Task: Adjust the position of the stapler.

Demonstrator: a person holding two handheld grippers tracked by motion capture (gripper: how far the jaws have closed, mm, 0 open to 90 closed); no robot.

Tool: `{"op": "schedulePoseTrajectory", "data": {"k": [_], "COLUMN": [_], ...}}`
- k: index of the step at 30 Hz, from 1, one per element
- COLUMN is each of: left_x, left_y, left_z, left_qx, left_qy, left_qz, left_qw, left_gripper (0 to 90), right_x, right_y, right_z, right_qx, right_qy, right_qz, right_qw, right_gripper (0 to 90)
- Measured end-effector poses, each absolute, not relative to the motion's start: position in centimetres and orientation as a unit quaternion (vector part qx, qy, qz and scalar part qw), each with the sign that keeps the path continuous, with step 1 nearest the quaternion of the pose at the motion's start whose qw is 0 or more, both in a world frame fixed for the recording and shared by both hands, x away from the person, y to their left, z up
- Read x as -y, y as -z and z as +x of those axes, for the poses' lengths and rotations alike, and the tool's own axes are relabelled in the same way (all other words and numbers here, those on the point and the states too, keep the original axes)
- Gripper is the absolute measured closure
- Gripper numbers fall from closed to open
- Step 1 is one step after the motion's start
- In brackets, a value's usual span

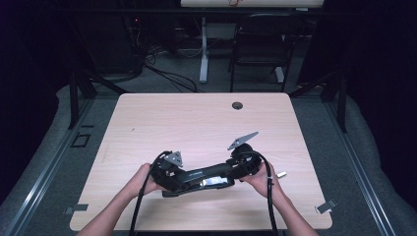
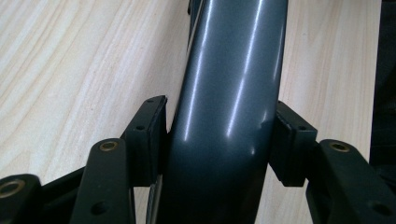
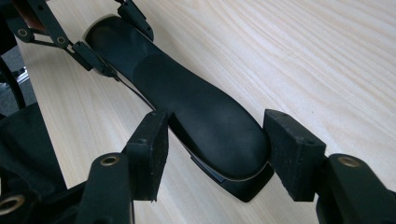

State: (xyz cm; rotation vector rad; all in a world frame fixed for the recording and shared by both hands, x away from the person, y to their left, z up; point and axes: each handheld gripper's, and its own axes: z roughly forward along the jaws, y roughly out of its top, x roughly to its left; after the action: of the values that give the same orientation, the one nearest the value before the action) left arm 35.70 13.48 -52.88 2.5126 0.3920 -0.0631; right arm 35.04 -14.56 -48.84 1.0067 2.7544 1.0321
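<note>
A long dark chair armrest (image 1: 206, 174) lies across the near part of the wooden table (image 1: 196, 123). Its glossy grey bar (image 2: 229, 93) runs between the pads of my left gripper (image 2: 222, 140), which press on both of its sides. In the high view the left gripper (image 1: 172, 172) is at the armrest's left end and the right gripper (image 1: 241, 167) at its right end. The black padded top (image 3: 196, 107) lies slantwise between the right gripper's (image 3: 215, 144) pads, which touch its rounded end on both sides. The left gripper (image 3: 114, 39) grips the far end.
A small silvery part (image 1: 281, 173) lies on the table just right of the right hand. A cable hole (image 1: 237, 105) is near the far edge. Beyond the table stand a dark chair (image 1: 260, 39) and a white desk leg (image 1: 203, 49).
</note>
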Motion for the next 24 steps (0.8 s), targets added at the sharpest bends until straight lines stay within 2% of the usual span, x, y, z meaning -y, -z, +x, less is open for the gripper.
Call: {"op": "schedulePoseTrajectory", "data": {"k": [24], "left_x": [-13.0], "left_y": [53.0], "left_z": [36.6], "left_qx": [-0.094], "left_qy": [0.049], "left_qz": [0.95], "left_qw": [0.292], "left_gripper": [45.9], "right_x": [14.7], "right_y": [48.6], "right_z": [33.8], "right_qx": [-0.892], "right_qy": [-0.313], "right_qz": [0.327], "right_qw": [0.011], "right_gripper": [44.2]}}
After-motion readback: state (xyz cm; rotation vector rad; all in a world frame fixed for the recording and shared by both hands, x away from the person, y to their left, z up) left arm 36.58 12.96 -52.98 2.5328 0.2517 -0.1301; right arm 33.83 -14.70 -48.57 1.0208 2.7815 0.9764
